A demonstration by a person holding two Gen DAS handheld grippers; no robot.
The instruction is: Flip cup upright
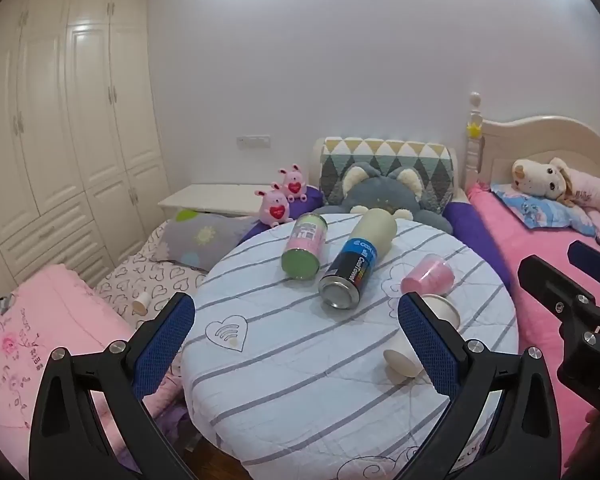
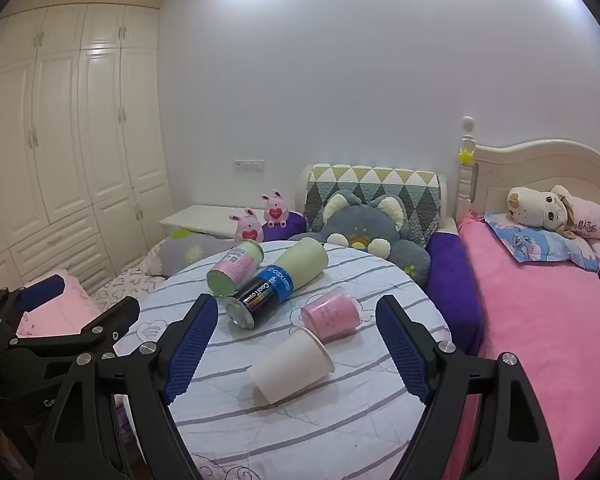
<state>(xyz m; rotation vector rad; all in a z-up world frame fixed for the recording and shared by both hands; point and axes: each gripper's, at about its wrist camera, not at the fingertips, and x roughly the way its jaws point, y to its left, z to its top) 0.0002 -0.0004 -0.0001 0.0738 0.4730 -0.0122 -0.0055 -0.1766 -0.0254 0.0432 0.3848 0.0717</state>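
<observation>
A white paper cup [image 2: 290, 366] lies on its side on the round table [image 2: 300, 432] with the striped cloth, mouth toward the far right. In the left wrist view [image 1: 404, 364] my right finger partly hides it. A pink plastic cup [image 2: 332, 317] lies on its side just behind it, also shown in the left wrist view [image 1: 428, 276]. My right gripper [image 2: 296, 344] is open and empty, its fingers either side of the white cup and short of it. My left gripper [image 1: 296, 344] is open and empty over the table's left part.
A black and blue can [image 1: 350, 276], a pink and green can [image 1: 305, 246] and a pale green bottle [image 1: 374, 226] lie on the table's far side. Beds with pink covers, pillows and plush toys surround the table. A small white cup [image 1: 141, 303] lies on the left bed.
</observation>
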